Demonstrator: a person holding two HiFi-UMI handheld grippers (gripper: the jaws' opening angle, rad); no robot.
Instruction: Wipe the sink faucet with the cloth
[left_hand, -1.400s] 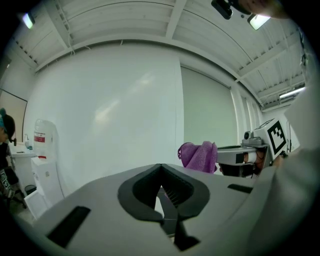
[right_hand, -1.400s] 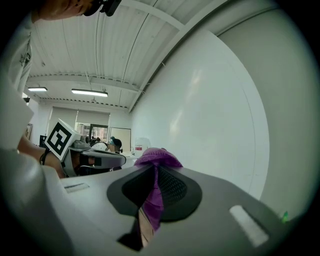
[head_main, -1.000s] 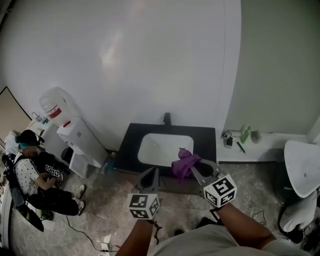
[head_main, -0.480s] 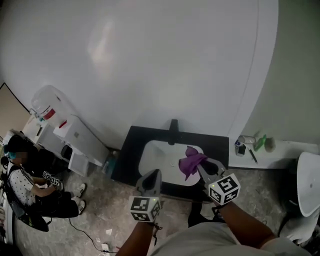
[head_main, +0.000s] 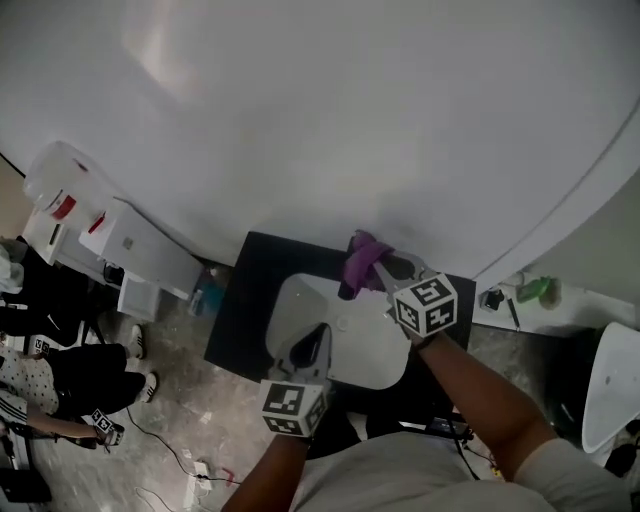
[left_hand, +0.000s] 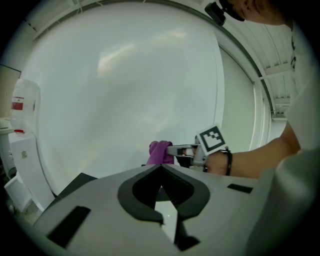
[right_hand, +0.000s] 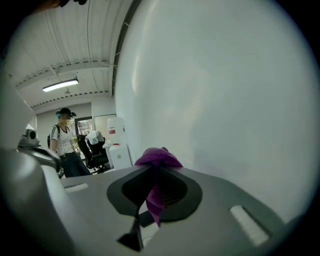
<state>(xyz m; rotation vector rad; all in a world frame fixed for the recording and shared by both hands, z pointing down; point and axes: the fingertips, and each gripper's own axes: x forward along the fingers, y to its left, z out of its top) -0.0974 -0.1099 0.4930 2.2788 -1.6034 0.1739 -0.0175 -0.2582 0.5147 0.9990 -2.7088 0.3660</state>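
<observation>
A white sink basin (head_main: 300, 310) is set in a black counter (head_main: 240, 300) against the white wall. My right gripper (head_main: 375, 262) is shut on a purple cloth (head_main: 360, 262) at the back rim of the basin, where the faucet stands. The cloth covers the faucet, so I cannot see it. In the right gripper view the cloth (right_hand: 157, 159) bunches over the shut jaws and hangs down between them. My left gripper (head_main: 318, 342) hovers over the front of the basin, shut and holding nothing. The left gripper view shows the cloth (left_hand: 159, 152) ahead of its tips (left_hand: 161, 167).
A water dispenser (head_main: 60, 195) and a white cabinet (head_main: 135, 250) stand left of the counter. A shelf with small bottles (head_main: 530, 292) and a white fixture (head_main: 610, 385) are at the right. A person sits at far left (head_main: 40, 370), and another stands in the right gripper view (right_hand: 64, 145).
My right gripper has carried the cloth from the sink's front edge to the back rim at the faucet. The left gripper has moved in over the basin's front.
</observation>
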